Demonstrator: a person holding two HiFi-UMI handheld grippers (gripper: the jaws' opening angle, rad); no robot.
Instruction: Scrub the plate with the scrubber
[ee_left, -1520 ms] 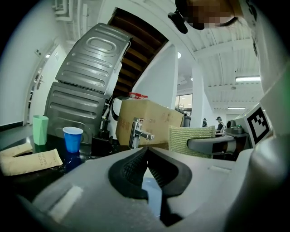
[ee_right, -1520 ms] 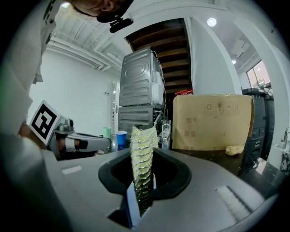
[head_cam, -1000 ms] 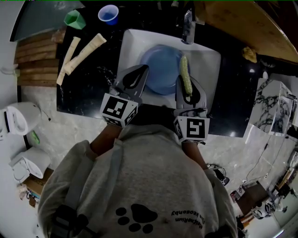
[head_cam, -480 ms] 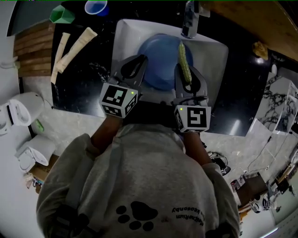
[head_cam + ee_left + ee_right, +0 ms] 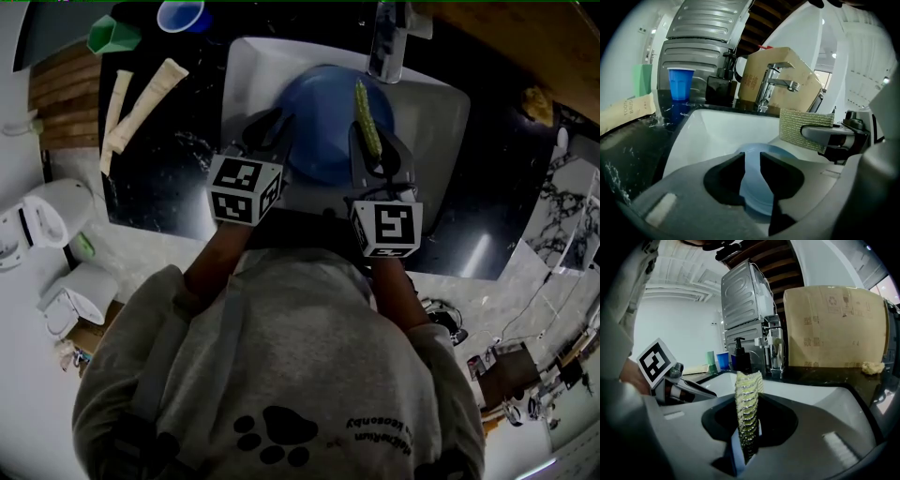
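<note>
Lower now, the left gripper [image 5: 750, 159] has just been opening its empty jaws toward the plate [image 5: 323, 117] at upper centre, while the right gripper [image 5: 747, 427] clamps the scrubber [image 5: 366, 112] above it.

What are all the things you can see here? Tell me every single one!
plate: one, blue, in the sink
sink: one, white, set in the black counter
faucet: one, silver, at the sink's far edge
scrubber: one, yellow-green, over the plate
cup: one, blue, on the counter
container: one, green, beside the cup
packets: two, beige, on the counter left of the sink
bottle: one, black, near the faucet
cardboard box: one, brown, behind the sink
left gripper: one, grey; jaws have just been opening, grip nothing, plate shows through the gap
right gripper: one, grey, shut on the scrubber
</note>
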